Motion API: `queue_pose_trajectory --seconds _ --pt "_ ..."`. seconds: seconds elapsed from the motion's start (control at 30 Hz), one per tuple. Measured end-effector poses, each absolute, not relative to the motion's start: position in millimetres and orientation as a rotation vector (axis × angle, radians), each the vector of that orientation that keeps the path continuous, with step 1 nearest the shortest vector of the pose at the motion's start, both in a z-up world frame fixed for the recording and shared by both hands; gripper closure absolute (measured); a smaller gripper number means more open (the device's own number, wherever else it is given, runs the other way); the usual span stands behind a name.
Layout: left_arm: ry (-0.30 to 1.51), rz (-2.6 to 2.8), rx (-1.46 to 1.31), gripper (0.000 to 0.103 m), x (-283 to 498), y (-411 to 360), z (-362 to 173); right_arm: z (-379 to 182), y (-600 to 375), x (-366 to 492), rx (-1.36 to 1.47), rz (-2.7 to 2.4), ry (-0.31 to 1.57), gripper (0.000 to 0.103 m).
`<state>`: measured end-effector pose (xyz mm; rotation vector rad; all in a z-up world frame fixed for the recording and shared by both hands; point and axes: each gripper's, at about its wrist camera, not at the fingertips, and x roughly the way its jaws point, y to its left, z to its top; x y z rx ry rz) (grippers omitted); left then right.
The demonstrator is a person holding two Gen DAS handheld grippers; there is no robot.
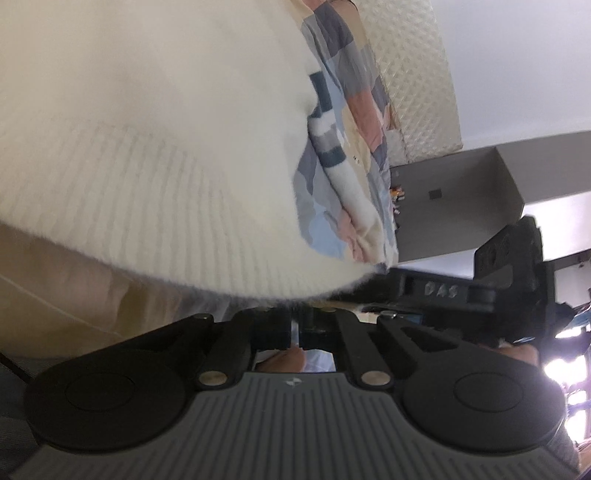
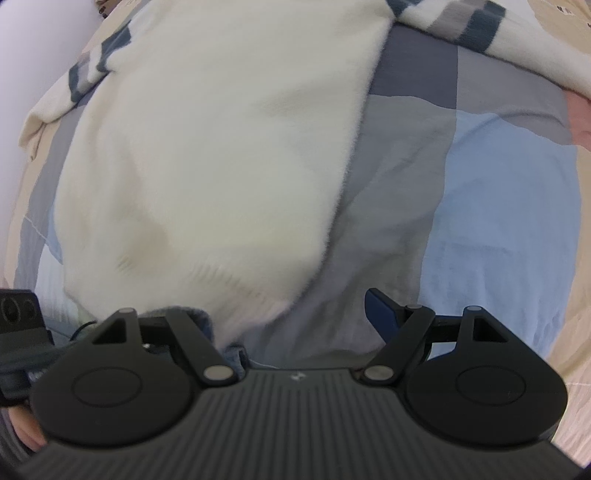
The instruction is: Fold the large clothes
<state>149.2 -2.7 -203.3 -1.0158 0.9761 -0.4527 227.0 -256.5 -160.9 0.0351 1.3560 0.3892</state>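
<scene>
A cream knit sweater (image 2: pixel 207 158) with dark blue and grey striped sleeves (image 2: pixel 461 33) lies spread on a patchwork bedspread (image 2: pixel 498 206). In the left wrist view its ribbed hem (image 1: pixel 155 192) fills the upper left, lifted close to the camera. My left gripper (image 1: pixel 295 325) has its jaws drawn together right at the hem edge, and the fingertips are hidden by the cloth. My right gripper (image 2: pixel 295 314) is open just above the sweater's lower edge, with the blue right finger (image 2: pixel 380 310) showing and the left one hidden under the cloth.
The bedspread (image 1: pixel 347 92) has grey, blue, pink and beige patches. A quilted cream headboard (image 1: pixel 417 74) and a grey wall cabinet (image 1: pixel 461 199) stand behind. The other gripper's black body (image 1: pixel 509 266) shows at the right of the left wrist view.
</scene>
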Motion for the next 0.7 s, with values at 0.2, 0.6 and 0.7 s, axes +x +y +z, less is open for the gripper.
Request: queue_pose_trajectory --seconds 0.2,0.6,0.7 --pt "0.986 -0.462 -0.976 0.100 146 -6 -206 -155 -257 220 0.148 0.464 1.356 0.024" --pt "1.096 -0.494 -0.762 0.072 140 -2 -195 -129 -270 193 0.142 0.460 1.318 0.024" --pt "1.096 -0.517 -0.719 0.052 127 10 -185 -118 -272 185 0.161 0.462 1.291 0.024"
